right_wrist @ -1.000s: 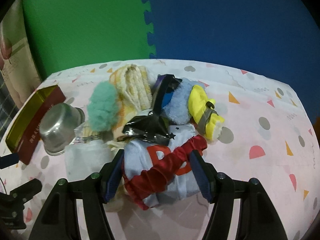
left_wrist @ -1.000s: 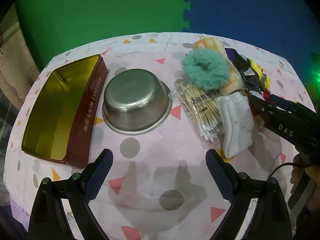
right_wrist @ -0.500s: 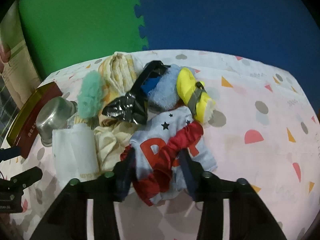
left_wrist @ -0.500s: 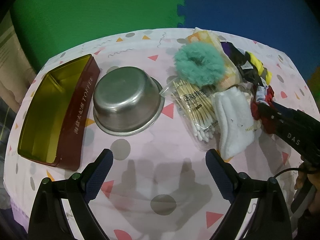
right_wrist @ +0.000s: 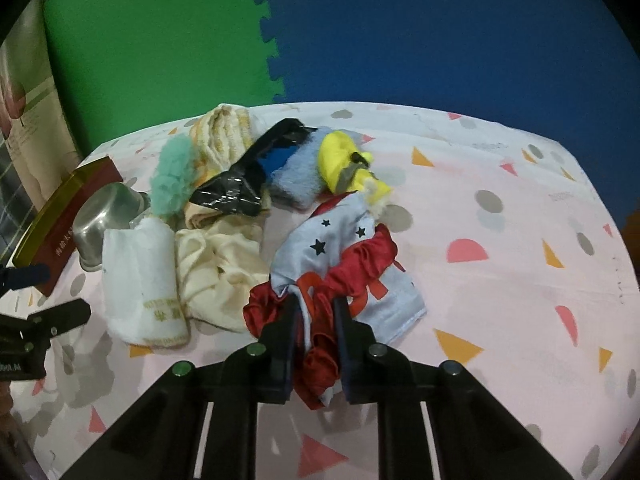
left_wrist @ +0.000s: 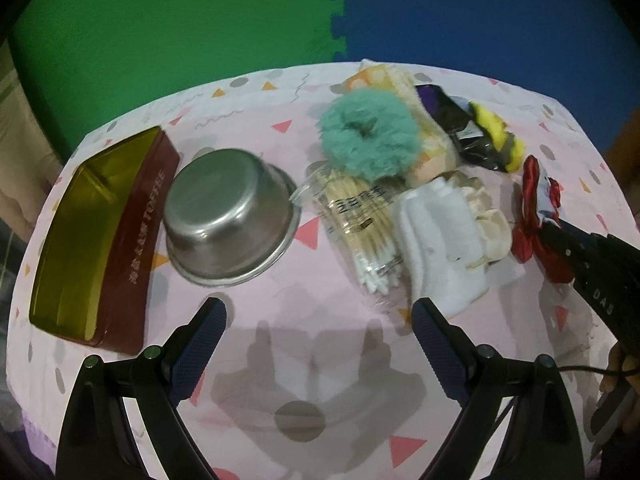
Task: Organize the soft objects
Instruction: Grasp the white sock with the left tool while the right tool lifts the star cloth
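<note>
Both my grippers hang over the pink patterned tablecloth (right_wrist: 500, 280). My right gripper (right_wrist: 316, 320) has just closed, pinching the shiny, ruffled red scrunchie (right_wrist: 360, 268) and the pale blue starred cloth (right_wrist: 332, 236) beneath it. My left gripper (left_wrist: 320, 320) gapes empty near the round steel bowl (left_wrist: 228, 216) and fuzzy teal scrunchie (left_wrist: 368, 136).

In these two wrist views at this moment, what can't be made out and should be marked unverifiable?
- Steel bowl: upside down in both views, so its inside is hidden.
- Blue fuzzy cloth: right wrist view, partly covered by the black plastic bag.
- Small gold print on the white towel: too small to read.
- Red-trimmed garment: the right gripper has just closed on it; its fingers hide the pinched part.
- Person's hand: left wrist view, cut off at the edge.
</note>
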